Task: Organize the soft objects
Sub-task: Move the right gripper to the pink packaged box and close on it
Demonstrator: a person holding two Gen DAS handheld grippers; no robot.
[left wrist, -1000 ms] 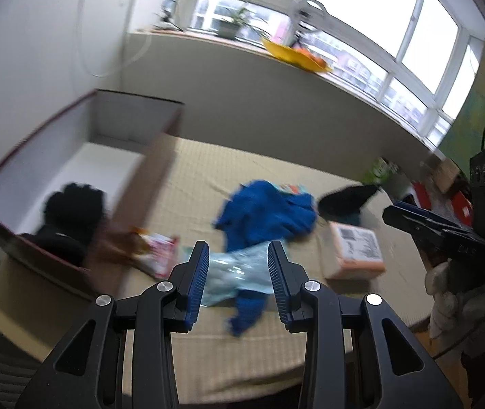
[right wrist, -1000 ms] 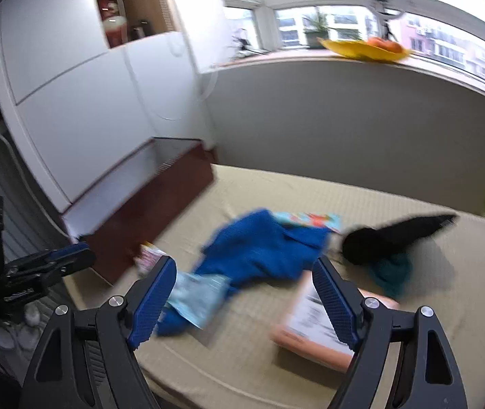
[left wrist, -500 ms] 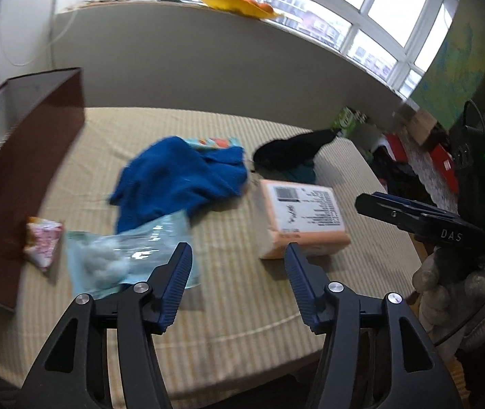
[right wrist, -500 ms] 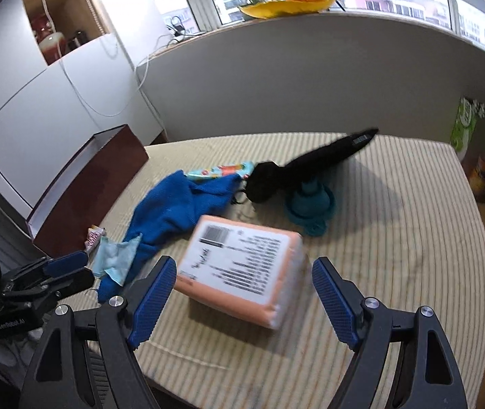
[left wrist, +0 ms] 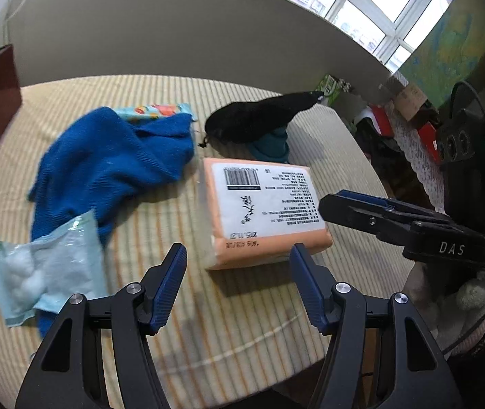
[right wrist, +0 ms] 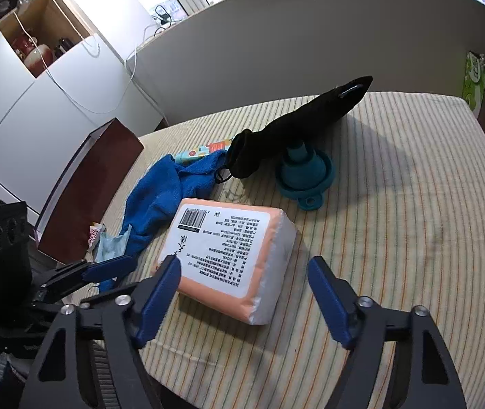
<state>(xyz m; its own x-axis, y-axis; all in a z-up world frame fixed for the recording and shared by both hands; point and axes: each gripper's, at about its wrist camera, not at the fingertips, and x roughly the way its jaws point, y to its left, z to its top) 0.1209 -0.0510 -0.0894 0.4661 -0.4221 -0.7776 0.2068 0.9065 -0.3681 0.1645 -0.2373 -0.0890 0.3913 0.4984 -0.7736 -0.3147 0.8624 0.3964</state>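
Between and just beyond the spread fingers of the left gripper lies the orange tissue pack on the striped counter, untouched. Right gripper hovers over the pack's near end, fingers also wide apart, empty. Its white label shows a barcode; "DAS" marks the right gripper. Farther off lie a blue towel, black pouch and teal funnel.
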